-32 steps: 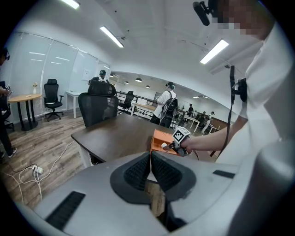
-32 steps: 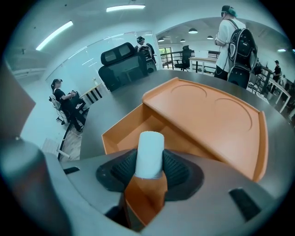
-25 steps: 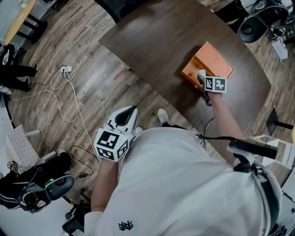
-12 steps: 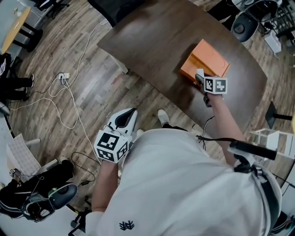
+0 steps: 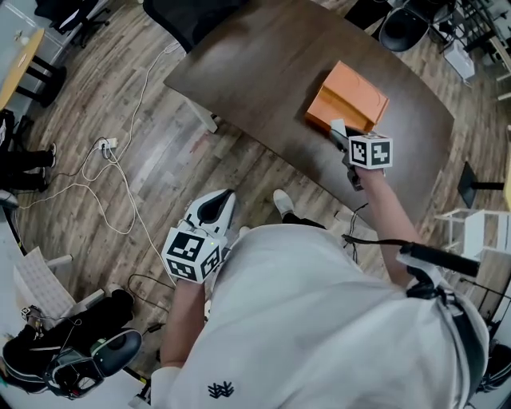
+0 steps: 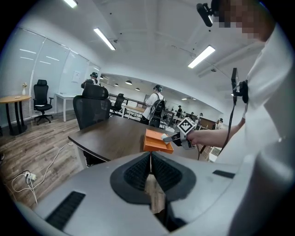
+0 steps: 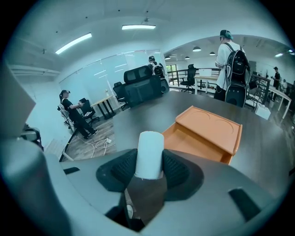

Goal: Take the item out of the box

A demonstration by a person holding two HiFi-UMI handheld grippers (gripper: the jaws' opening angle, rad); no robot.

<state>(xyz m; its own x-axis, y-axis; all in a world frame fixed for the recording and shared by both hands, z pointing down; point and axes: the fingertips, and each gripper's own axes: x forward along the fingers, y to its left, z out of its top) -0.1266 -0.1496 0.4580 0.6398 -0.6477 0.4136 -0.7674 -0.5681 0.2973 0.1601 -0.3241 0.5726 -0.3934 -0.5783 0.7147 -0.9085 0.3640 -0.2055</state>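
An orange box (image 5: 347, 100) lies on the dark brown table (image 5: 255, 64), its drawer slid open toward me (image 7: 193, 143). My right gripper (image 5: 338, 130) hovers at the box's near edge, shut on a white cylinder-shaped item (image 7: 150, 154) that stands upright between its pads, outside the drawer. In the left gripper view the same box (image 6: 156, 141) and right gripper (image 6: 171, 137) show from the side. My left gripper (image 5: 217, 204) hangs low beside my body over the wooden floor, off the table, with its jaws pressed together on nothing (image 6: 150, 162).
A black office chair (image 5: 188, 16) stands at the table's far side. White cables and a power strip (image 5: 108, 148) trail over the floor at the left. Dark bags (image 5: 72, 359) lie at bottom left, a white rack (image 5: 479, 232) at the right. People stand in the background.
My right gripper has drawn back from the box toward me with the white item in it. The left gripper has stayed by my side.
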